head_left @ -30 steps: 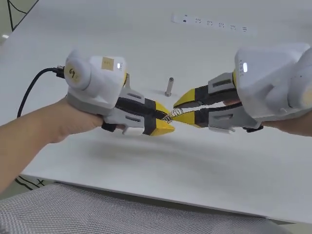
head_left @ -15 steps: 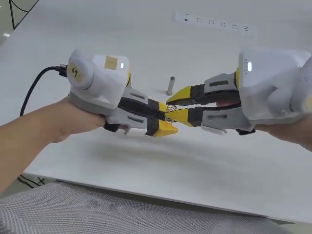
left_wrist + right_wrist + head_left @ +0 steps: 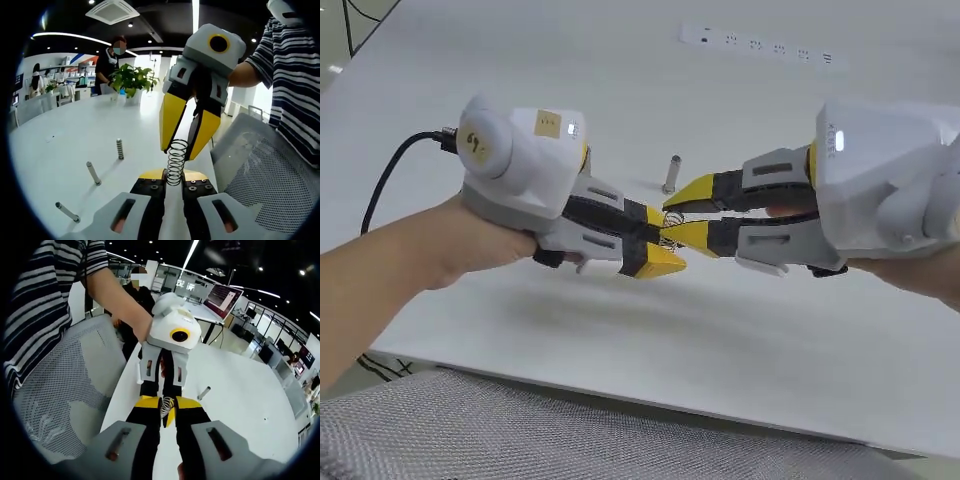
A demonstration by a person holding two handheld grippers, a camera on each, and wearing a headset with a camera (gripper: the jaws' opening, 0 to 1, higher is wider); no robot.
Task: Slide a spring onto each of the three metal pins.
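A small steel spring (image 3: 666,238) hangs in the air between the two grippers, above the white table (image 3: 620,90). My left gripper (image 3: 174,176) is shut on one end of the spring (image 3: 176,161). My right gripper (image 3: 180,150) faces it tip to tip, its yellow jaws apart on either side of the spring's free end. From the right gripper (image 3: 166,405), the spring (image 3: 166,408) sits between the yellow tips. Behind them one metal pin (image 3: 672,173) stands upright. The left gripper view has one pin (image 3: 120,149) with a spring on it, a bare pin (image 3: 93,173) and a third pin (image 3: 66,212).
A white power strip (image 3: 760,48) lies at the table's far edge. A black cable (image 3: 395,170) trails from the left gripper. A grey mesh chair (image 3: 520,430) is at the near edge. People and a potted plant (image 3: 131,79) are in the background.
My right gripper has moved left to meet the left one, and its jaws now straddle the spring's free end. The left gripper still holds the spring.
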